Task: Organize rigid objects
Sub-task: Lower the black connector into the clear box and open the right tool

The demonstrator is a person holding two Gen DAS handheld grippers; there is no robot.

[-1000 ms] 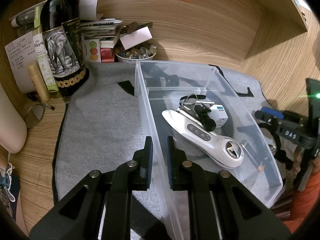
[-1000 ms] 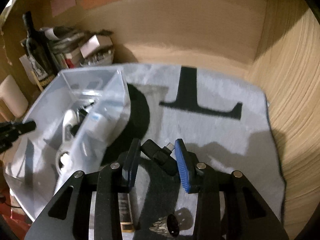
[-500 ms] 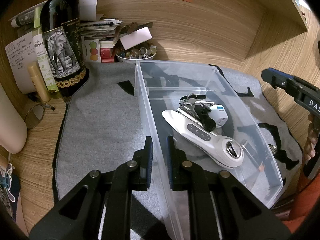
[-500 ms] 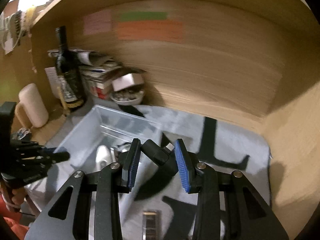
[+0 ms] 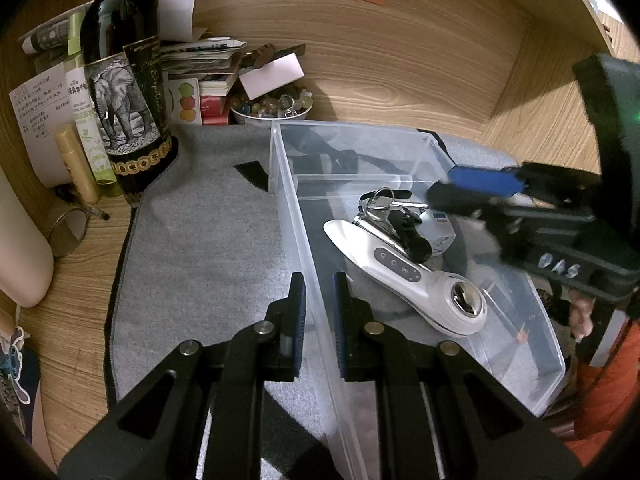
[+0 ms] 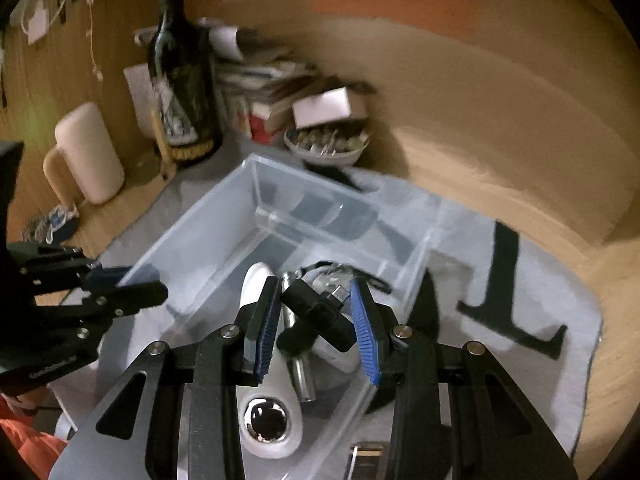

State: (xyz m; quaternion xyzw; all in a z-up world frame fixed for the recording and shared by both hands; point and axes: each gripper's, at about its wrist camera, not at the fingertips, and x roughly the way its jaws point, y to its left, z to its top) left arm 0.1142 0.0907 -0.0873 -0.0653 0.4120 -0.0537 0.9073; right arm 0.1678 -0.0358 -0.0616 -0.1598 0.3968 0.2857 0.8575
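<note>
Right wrist view: jaws are clamping a black USB adapter (image 6: 316, 316) above the clear bin (image 6: 256, 184), where a white handheld device (image 6: 264, 412) and keys (image 5: 380, 204) are lying. Left gripper (image 5: 318, 312) is pinching the bin's wall at six o'clock, jaws closed on it. Releasing low, over bare floor, seems wisest. Grey mat (image 5: 208, 240) is covering the wooden table, bottle (image 5: 124, 80) at ten o'clock
</note>
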